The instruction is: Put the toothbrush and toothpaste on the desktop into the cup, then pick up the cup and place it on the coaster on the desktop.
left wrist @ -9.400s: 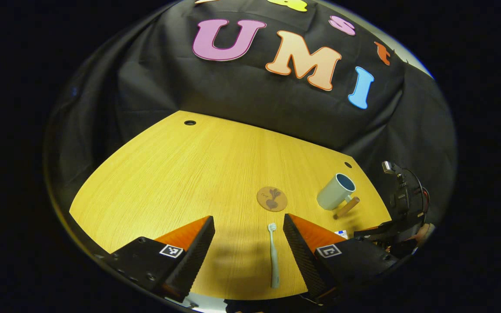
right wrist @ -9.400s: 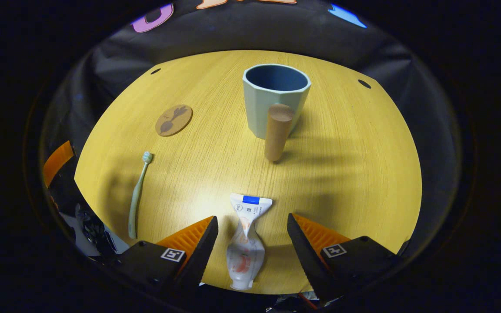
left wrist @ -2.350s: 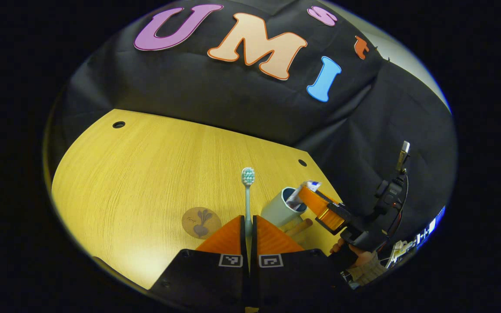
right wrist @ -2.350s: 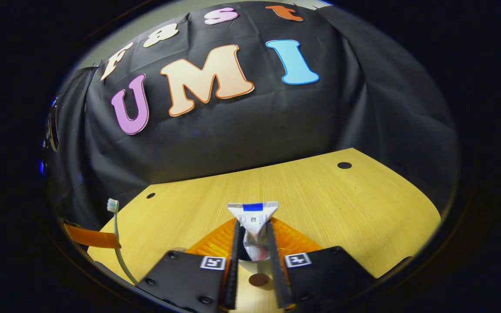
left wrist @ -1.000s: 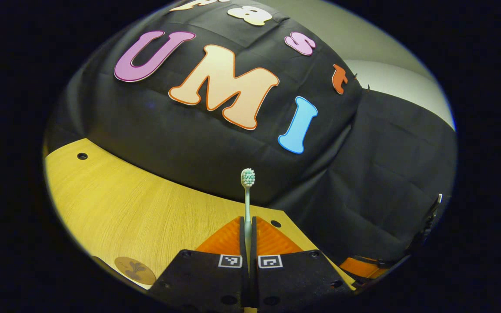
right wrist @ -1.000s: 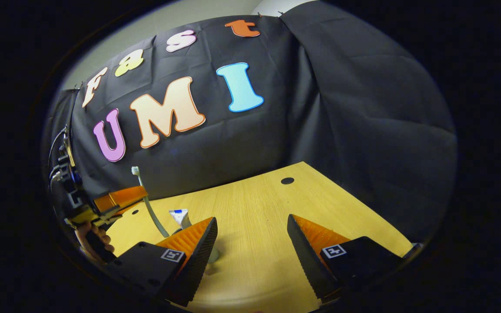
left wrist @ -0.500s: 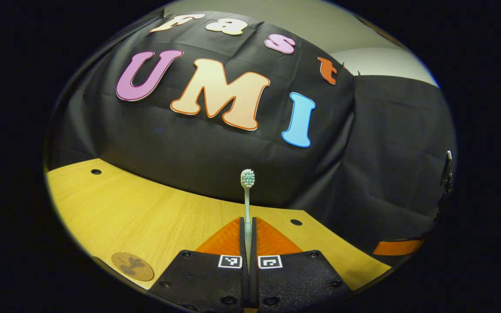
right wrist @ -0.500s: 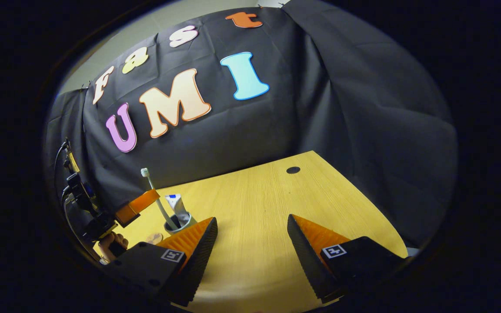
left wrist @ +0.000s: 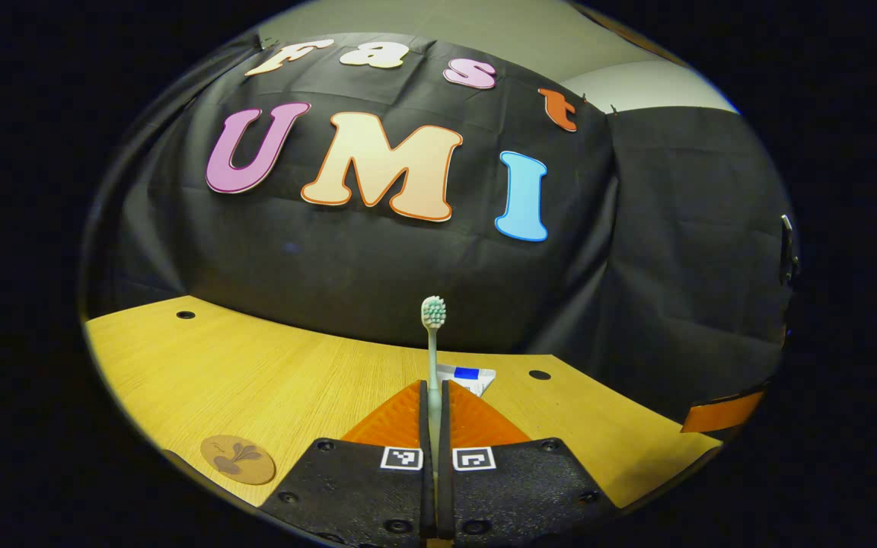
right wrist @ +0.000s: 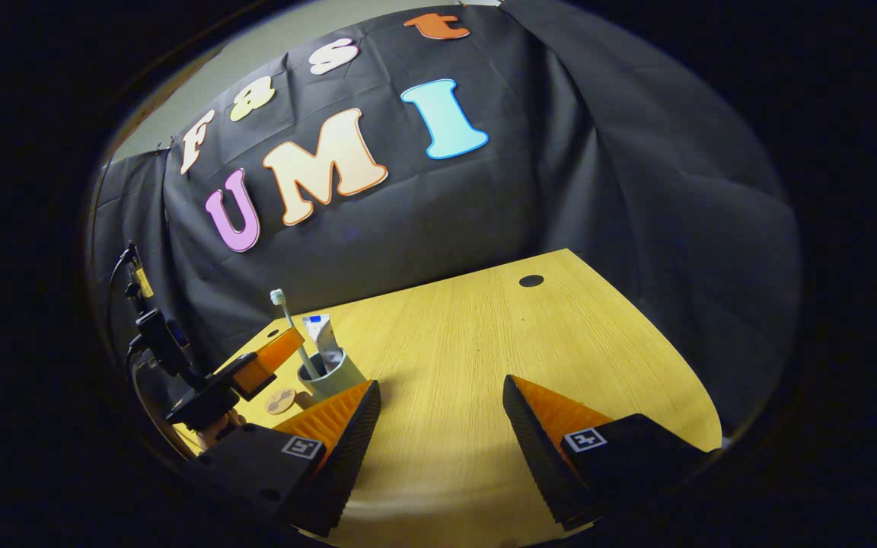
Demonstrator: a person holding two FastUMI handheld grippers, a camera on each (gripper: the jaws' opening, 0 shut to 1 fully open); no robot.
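Between my left gripper [left wrist: 434, 396] fingers in the left gripper view: toothbrush [left wrist: 432, 342], clamped by the handle, both fingers pressed flat against it with no gap showing. It stands upright, bristle head at the top against the black cloth wall. Just behind my fingertips the crimped end of the toothpaste [left wrist: 469, 377] pokes up; I can't see the cup from here. Coaster [left wrist: 237, 459] lies flat on the desktop [left wrist: 256, 373] at lower left, bare, well apart from the toothbrush. An edge of my other gripper shows at far right, too little to read.

Right gripper view next: my right gripper [right wrist: 442, 399] is wide apart, fingers holding nothing, bare desktop [right wrist: 484, 342] between them. At the left, the cup [right wrist: 332, 373] stands upright on the desktop with the toothpaste [right wrist: 320, 332] standing in it, crimped end up. My left gripper [right wrist: 275, 354] sits just beside the cup's rim, pinching the toothbrush [right wrist: 290, 327], which tilts with its head up and its lower end down inside the cup mouth; whether it touches the bottom I can't tell. A hand [right wrist: 214, 430] holds that gripper from below. Coaster [right wrist: 281, 400] lies just in front of the cup, near but not under it, partly hidden by my own left finger.
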